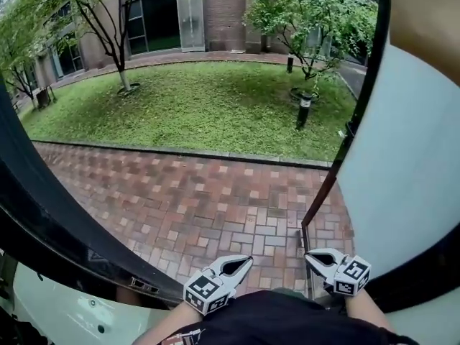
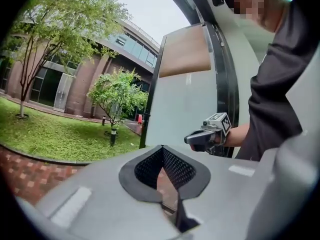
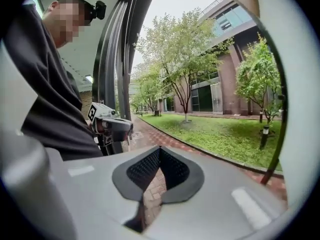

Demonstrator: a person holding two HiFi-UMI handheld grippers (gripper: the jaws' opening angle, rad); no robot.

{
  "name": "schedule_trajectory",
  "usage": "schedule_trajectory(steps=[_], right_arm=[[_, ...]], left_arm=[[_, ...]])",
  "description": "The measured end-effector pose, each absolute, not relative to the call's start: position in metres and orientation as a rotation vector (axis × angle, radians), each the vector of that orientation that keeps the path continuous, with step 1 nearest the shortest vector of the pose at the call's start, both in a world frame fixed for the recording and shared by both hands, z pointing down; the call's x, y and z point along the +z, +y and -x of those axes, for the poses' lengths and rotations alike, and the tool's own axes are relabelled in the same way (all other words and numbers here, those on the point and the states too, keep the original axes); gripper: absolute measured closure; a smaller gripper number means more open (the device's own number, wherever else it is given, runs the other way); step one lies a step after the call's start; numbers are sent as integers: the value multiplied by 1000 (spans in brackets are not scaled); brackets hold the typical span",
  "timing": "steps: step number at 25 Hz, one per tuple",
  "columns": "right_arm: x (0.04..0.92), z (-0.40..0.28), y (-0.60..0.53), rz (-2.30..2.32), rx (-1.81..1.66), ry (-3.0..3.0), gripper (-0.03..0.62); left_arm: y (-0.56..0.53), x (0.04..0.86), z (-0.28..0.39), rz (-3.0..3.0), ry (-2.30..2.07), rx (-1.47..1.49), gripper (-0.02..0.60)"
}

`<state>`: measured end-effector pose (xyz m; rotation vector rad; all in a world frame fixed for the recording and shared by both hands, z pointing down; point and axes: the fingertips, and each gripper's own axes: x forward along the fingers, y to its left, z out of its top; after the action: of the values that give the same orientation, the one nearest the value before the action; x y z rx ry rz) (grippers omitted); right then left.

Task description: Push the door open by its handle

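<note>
Step in hand: The door stands swung wide to your right, and the doorway gives onto the brick path and the lawn. I judge the push to be at or near its end.
Door's place: Its pale panel fills the right of the head view. Its dark edge runs down to just beside your right hand-held gripper.
Handle: A thin upright metal bar sits at that edge, close by the right tips. I cannot tell whether it is the handle, or whether you touch it.
Right hand-held gripper: Jaws pressed together, nothing between them.
Left hand-held gripper: Jaws together too, empty, held low near your body and apart from the door.
Next move: If the door needs more swing, set the closed right tips against the bar and press outward along its arc. Otherwise draw back cleanly so the door cannot swing onto you.
Materials: The door panel is smooth, matt and off-white in a slim black frame. The path is rough reddish brick. The jaw pads are black with a fine dimpled grain and curve to a pointed meeting.
</note>
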<state>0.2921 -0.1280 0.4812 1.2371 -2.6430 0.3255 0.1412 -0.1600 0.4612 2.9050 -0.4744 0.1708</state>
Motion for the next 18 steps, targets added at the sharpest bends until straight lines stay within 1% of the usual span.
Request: schedule_trajectory(steps=[4, 10, 16, 18], right_arm=[[467, -293, -93, -1343, 319, -2621, 592], [456, -279, -34, -1313, 254, -2699, 592], [484, -283, 70, -1233, 297, -2749, 592], [497, -298, 101, -1236, 318, -2725, 592]], left_arm=[[-135, 461, -126, -2891, -462, 146, 581], [-84, 468, -114, -2875, -535, 177, 581], [2, 490, -127, -2785, -615, 196, 581], [24, 496, -141, -2754, -616, 183, 581]])
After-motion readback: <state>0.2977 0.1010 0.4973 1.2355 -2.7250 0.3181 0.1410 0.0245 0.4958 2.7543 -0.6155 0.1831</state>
